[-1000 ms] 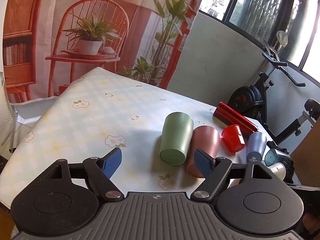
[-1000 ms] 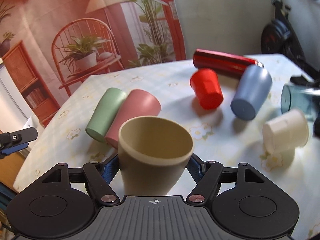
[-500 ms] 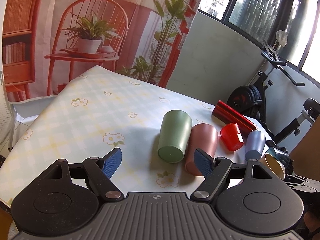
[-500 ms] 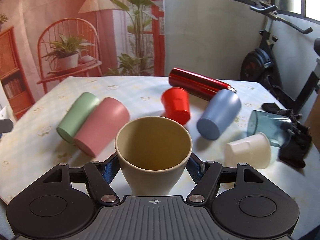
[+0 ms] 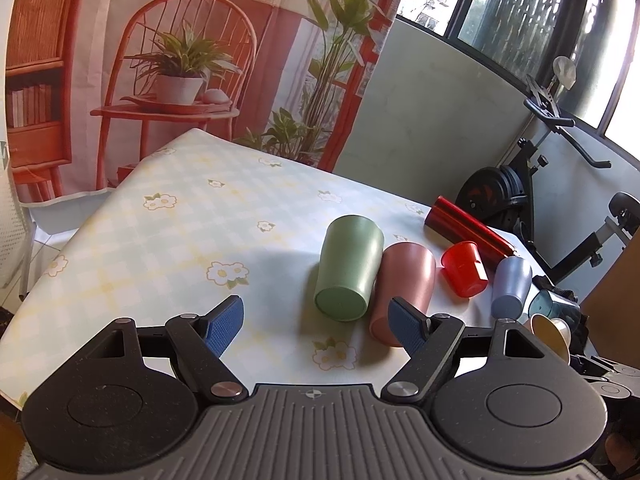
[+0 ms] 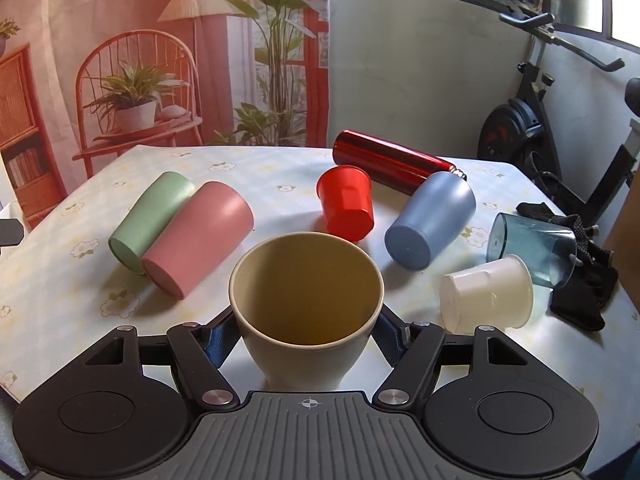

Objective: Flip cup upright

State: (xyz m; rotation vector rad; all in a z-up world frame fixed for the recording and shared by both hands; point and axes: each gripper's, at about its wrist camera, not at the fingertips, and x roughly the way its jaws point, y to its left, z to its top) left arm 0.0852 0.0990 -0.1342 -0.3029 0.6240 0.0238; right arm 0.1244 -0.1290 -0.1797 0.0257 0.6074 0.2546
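Observation:
My right gripper (image 6: 306, 338) is shut on a beige cup (image 6: 306, 304), held mouth-up near the table's front edge; the cup also shows in the left wrist view (image 5: 550, 330), far right. My left gripper (image 5: 316, 320) is open and empty above the table, just in front of a green cup (image 5: 348, 268) and a pink cup (image 5: 404, 284), both lying on their sides. In the right wrist view the green cup (image 6: 152, 220), pink cup (image 6: 200, 240), red cup (image 6: 346, 204), blue cup (image 6: 432, 224), white cup (image 6: 488, 294) and clear teal cup (image 6: 532, 250) all lie on their sides.
A red metal bottle (image 6: 392, 162) lies at the back of the flowered tablecloth (image 6: 60, 280). A black cloth (image 6: 588, 280) lies at the right edge. An exercise bike (image 6: 560, 128) stands behind the table on the right. A printed backdrop (image 5: 160, 60) hangs behind.
My right gripper has tilted the beige cup from leaning forward to mouth-up and levelled out, so the table's cups sit lower and closer. The left gripper has barely moved.

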